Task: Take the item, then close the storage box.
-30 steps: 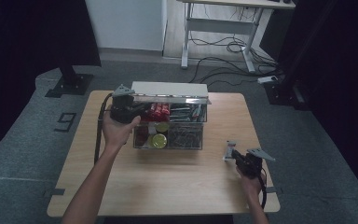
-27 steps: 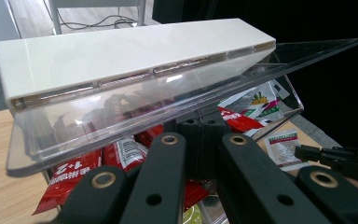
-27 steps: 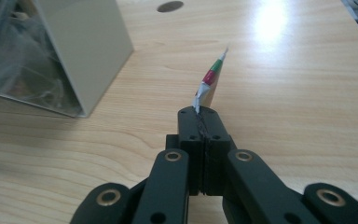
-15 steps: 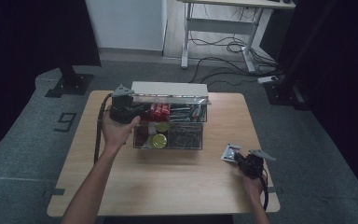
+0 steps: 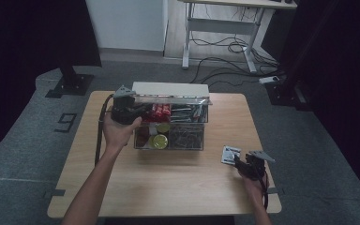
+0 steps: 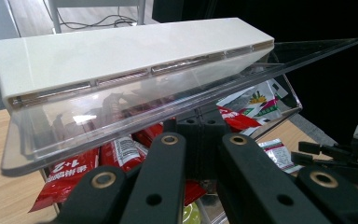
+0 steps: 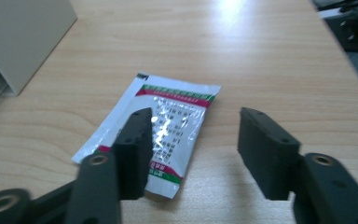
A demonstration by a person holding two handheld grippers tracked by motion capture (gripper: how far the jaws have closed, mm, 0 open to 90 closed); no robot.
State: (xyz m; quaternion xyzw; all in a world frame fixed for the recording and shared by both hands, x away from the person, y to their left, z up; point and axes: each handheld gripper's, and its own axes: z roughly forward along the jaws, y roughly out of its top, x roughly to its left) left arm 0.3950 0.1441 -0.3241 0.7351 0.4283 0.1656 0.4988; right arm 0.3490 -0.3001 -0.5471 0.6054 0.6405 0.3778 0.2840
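Two tools are engaged: the left tool is clamped on the clear lid, kept raised for access, while the right tool, jaws just opened and empty, is poised over the sachet near the bench's right edge.

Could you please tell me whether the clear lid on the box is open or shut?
Open: the left gripper holds the lid tilted up, showing red packets beneath.

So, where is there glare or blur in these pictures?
Right gripper view: glare on the packet and table, near jaws soft. Left gripper view: reflections on the clear lid, jaws blurred. High view: dim, dark around the table.
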